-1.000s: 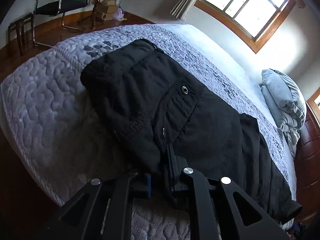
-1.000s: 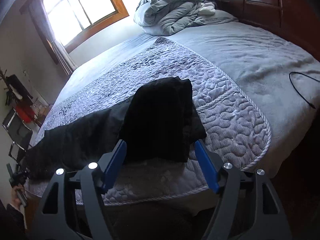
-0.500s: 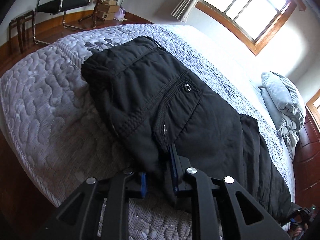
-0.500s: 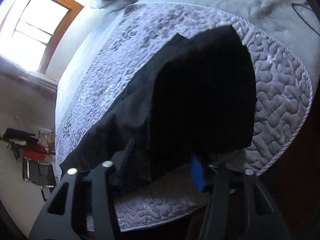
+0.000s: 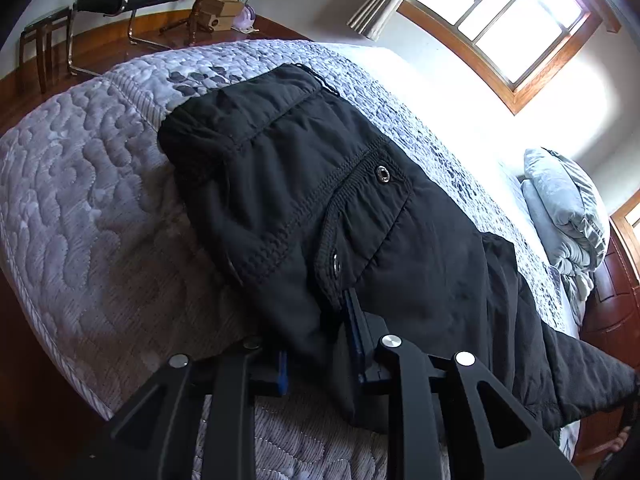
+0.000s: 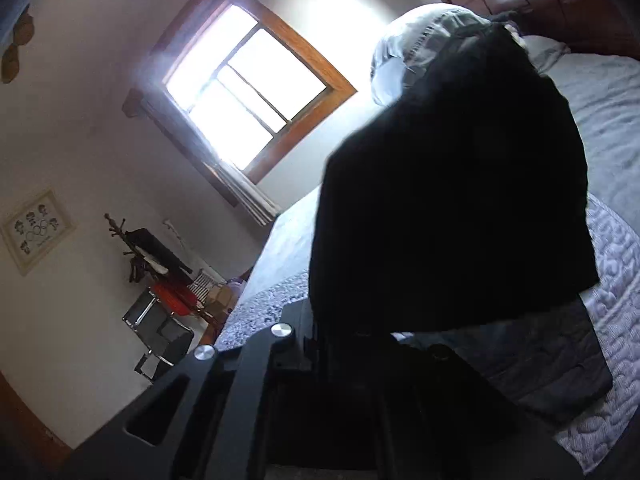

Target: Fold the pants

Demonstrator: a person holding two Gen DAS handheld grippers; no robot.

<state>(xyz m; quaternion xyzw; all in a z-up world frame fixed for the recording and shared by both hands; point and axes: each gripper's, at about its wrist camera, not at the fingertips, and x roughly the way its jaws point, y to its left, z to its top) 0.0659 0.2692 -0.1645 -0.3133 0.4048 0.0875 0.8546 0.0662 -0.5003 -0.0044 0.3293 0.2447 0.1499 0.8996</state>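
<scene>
L gripper pinches black pants at waist edge on quilt; R gripper lifts leg end (jaws hidden, can't tell).

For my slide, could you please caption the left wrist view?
Left gripper pinching the near edge of black pants spread on a quilted grey bed.

Left gripper is showing matte black arms with triangular cutouts, silver round screws, blue finger pads; right gripper is looking identical black.
</scene>
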